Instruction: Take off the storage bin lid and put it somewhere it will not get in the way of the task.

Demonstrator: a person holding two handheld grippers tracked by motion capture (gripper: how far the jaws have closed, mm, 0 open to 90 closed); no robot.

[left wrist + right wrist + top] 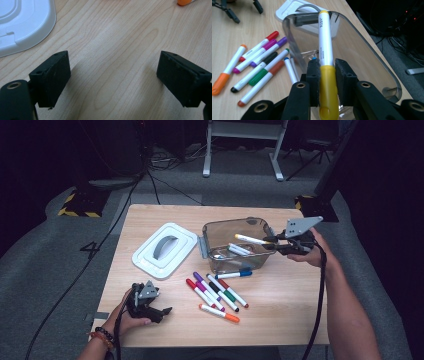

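Note:
My right gripper (280, 241) (327, 80) is shut on the yellow cap of a white-barrelled yellow marker (251, 239) (325, 42). It holds the marker over the open top of a clear plastic bin (212, 232) (364, 45). A couple of markers (239, 250) lie inside the bin. Several more markers (216, 293) (259, 65) lie on the table in front of it, among them an orange-capped one (220, 313) (227, 75) and a blue one (234, 274). My left gripper (161, 312) (112, 77) rests open near the table's front left, with bare wood between its jaws.
The bin's white lid (165, 250) (22, 22) lies flat to the left of the bin, handle up. The wooden table (280, 320) has free room at its front and right. Cables and stand legs are on the floor beyond the far edge.

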